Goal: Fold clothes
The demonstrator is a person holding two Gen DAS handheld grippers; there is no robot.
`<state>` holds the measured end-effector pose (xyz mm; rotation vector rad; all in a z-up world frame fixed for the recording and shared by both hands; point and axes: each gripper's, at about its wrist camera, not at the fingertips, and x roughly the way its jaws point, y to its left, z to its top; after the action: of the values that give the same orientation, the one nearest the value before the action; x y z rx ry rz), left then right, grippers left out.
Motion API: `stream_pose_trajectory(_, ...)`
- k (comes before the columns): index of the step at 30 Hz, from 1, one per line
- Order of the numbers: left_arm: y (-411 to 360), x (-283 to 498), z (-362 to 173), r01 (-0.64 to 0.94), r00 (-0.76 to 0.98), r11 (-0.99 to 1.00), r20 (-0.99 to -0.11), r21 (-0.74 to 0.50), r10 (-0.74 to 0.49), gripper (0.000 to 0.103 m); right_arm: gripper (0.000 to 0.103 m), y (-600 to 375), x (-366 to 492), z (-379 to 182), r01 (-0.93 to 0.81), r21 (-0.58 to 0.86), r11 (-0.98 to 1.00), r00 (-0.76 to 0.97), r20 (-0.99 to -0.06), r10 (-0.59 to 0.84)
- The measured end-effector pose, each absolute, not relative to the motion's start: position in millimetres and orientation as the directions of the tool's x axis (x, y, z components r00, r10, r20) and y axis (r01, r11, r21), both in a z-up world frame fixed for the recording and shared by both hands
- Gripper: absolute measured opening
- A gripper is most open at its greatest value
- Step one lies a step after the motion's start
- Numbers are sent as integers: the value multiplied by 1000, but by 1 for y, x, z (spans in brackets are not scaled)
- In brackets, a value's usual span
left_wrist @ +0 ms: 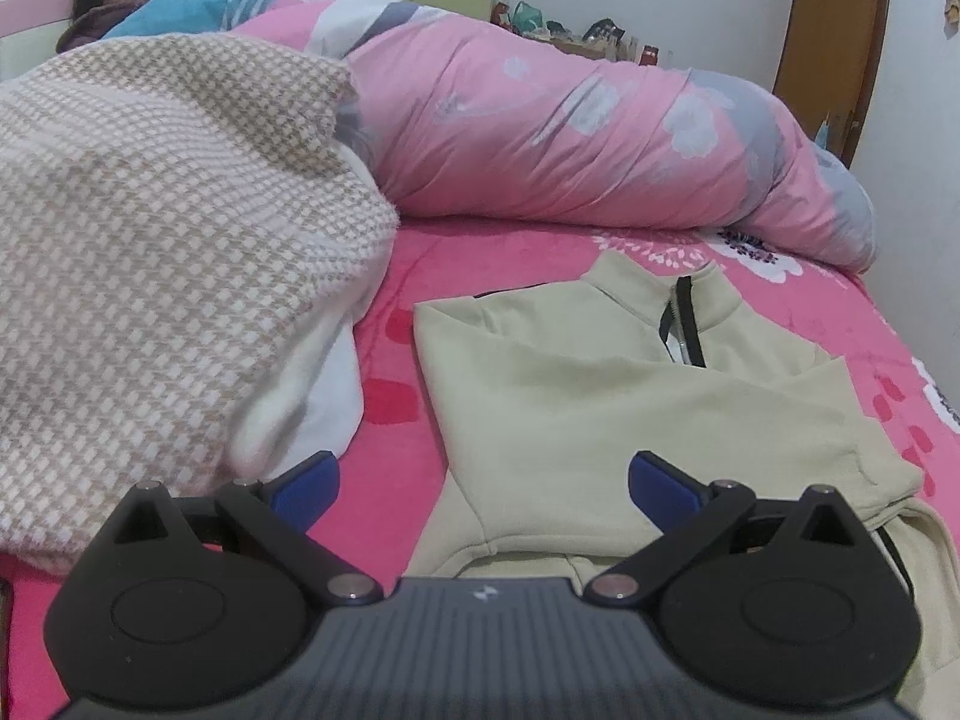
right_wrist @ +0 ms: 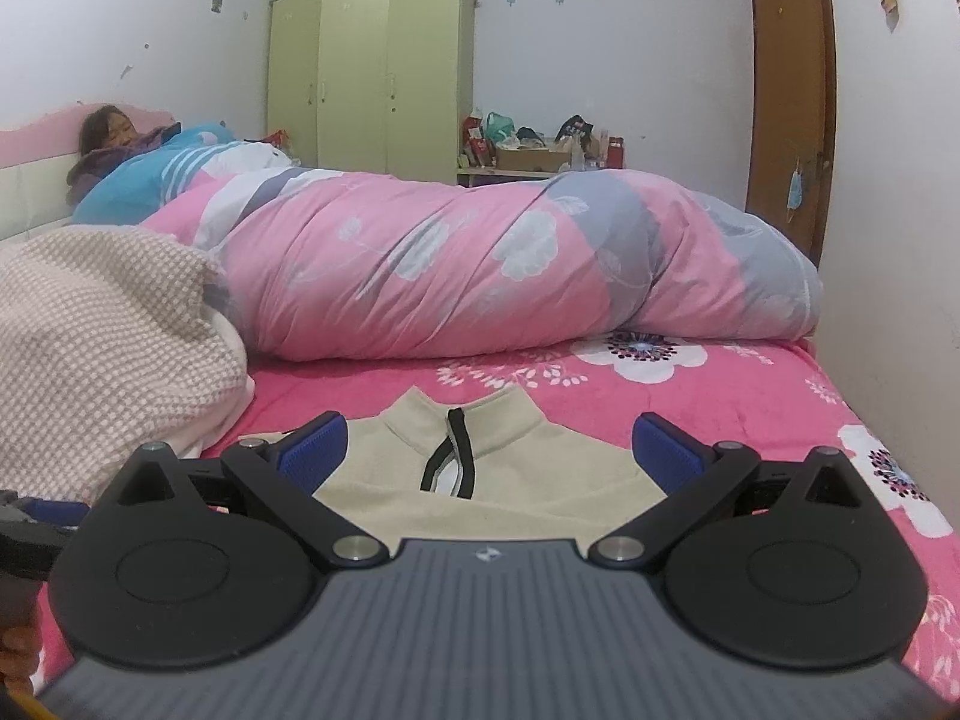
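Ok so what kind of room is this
A bedroom, most likely: a bed with a pink floral sheet and rolled quilt, a green wardrobe against the wall, and a beige pullover laid out for folding.

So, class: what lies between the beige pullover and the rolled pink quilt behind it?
Only bare pink floral bedsheet separates the beige pullover from the rolled pink quilt; the right wrist view shows it best.

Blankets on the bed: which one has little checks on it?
The beige-and-white woven blanket at the left. The rolled quilt behind is pink and grey with flowers instead.
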<state>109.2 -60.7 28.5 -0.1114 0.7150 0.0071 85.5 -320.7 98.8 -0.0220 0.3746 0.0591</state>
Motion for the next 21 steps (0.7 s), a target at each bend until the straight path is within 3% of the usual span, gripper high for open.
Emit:
stream_pose_trajectory(9, -70, 139, 10, -17, 740, 998, -672, -68, -34, 103, 102, -330, 119, 81, -70, 19, 997, 914, -400, 71)
stream_pose_trajectory(16, -78, 193, 5, 140, 762, 989, -632, -56, -143, 103, 100, -349, 165, 61, -120, 25, 992, 884, -452, 118)
stream_pose_trajectory(21, -100, 255, 5, 252, 773, 967, -611, 46, -172, 103, 96, -364, 220, 41, -187, 14, 982, 856, -488, 170)
